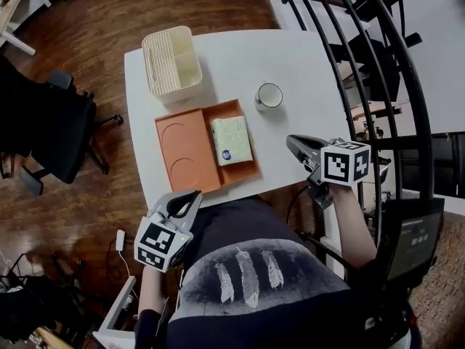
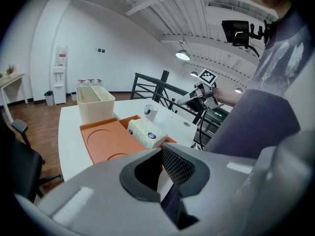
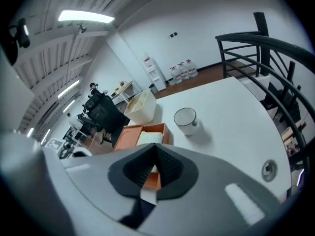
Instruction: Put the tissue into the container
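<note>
Two grippers, both empty: in each gripper view the jaws are closed tip to tip with nothing between the pads. Left gripper (image 1: pixel 193 196) hangs off the near edge of the table (image 1: pixel 305 57), by the near-left corner of the tray (image 1: pixel 185 151). Right gripper (image 1: pixel 292 143) hovers over the table's near-right part, pointing toward the tray.

Tissue (image 1: pixel 232 140): a flat pack lying in the tray's right compartment and filling most of it. Untouched.
Container (image 1: pixel 172 59): cream, open-topped, at the table's far left, just beyond the tray.
Mug (image 1: pixel 269 95): right of the container, apart from the tray.

Judgement: the step in hand is the reach for the tissue, and the task has barely begun. The right gripper is nearer, so I would use that one.

Notes to self:
- Open wide before descending. Closed jaws would only shove the pack.
- Come from above and span the short width, not the length. The tray walls crowd the sides, so the pads need to slip in cleanly.
- The wrap looks soft and will likely give. Pinch firmly, then lift straight up clear of the rim.
- Carry it over the tray, left of the mug.
- Lower it well inside the container before letting go.
- If the tray slides, the left gripper can steady its near edge.
</note>
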Available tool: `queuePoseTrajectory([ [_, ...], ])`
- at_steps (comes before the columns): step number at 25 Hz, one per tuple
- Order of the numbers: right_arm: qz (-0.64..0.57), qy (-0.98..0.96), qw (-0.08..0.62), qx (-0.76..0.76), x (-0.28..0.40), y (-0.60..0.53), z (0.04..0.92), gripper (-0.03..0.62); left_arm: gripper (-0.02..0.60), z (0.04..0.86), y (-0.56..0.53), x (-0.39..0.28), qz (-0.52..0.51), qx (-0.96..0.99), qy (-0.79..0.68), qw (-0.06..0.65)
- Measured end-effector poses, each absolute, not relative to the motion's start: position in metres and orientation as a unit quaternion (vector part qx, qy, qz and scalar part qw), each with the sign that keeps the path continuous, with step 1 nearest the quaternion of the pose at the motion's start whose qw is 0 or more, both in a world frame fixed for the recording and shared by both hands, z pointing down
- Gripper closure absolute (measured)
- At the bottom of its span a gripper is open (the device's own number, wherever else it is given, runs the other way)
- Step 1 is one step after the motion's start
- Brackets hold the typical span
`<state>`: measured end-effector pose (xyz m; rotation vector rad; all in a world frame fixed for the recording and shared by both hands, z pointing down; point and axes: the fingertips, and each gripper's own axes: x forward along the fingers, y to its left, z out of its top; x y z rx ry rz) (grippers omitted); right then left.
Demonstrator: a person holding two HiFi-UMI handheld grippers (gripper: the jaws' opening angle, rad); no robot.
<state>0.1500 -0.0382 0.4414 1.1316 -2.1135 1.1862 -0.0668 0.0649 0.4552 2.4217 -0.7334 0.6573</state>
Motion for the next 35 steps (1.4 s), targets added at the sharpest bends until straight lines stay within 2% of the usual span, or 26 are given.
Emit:
queuePoseTrajectory([
  [4, 0.409, -0.769, 0.283, 0.403, 0.168, -0.028, 0.451, 0.591, 0.568, 0.457, 0.064, -0.054, 0.255, 0.894, -0.263, 0.26],
  [10, 0.402, -0.766, 0.317, 0.389, 0.179, -0.019, 0.48, 0.591, 0.568, 0.459, 0.067, -0.042, 0.28, 0.889, -0.267, 0.245],
  [18, 0.354, -0.759, 0.397, 0.376, 0.195, -0.017, 0.499, 0.591, 0.568, 0.451, 0.064, -0.034, 0.285, 0.881, -0.291, 0.242],
  [35, 0.31, -0.784, 0.407, 0.351, 0.169, -0.026, 0.486, 0.591, 0.568, 0.446, 0.063, -0.033, 0.285, 0.88, -0.3, 0.235],
])
